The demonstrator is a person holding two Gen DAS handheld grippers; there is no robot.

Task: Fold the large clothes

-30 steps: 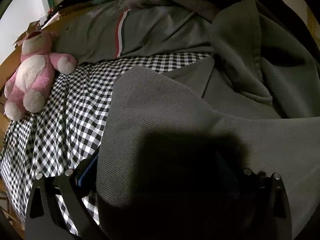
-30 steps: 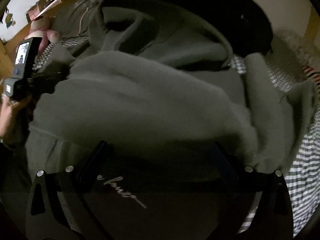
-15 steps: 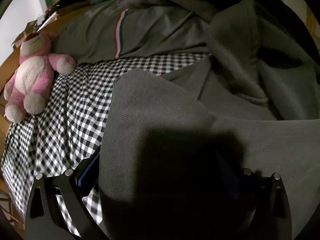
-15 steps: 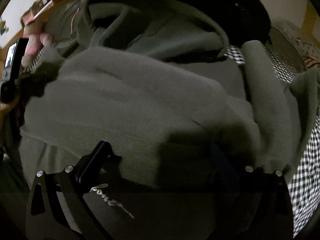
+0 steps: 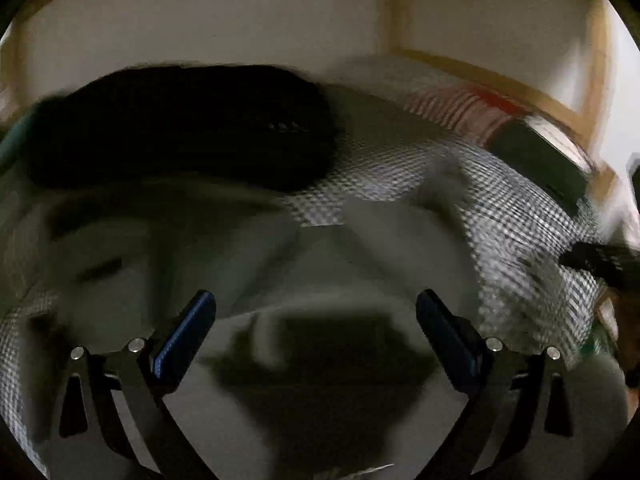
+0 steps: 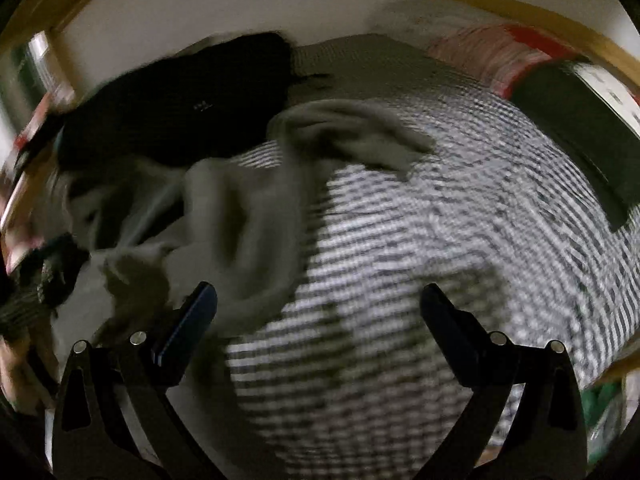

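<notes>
A checked sheet (image 6: 440, 240) covers the bed. At its far edge lies a black heap (image 6: 180, 100), blurred. Right of the heap sits a red-striped cloth (image 6: 492, 52), and beside that a dark green slab (image 6: 576, 128). A wooden frame (image 5: 500, 80) runs behind.

I am in a home bedroom: a bed (image 6: 460, 208) spread with a black-and-white checked sheet, clothes heaped at its far side by a pale wall (image 5: 240, 12), a wooden frame (image 5: 480, 76) behind the bed, and a red-striped cloth (image 6: 492, 52) at the bed's far edge.
</notes>
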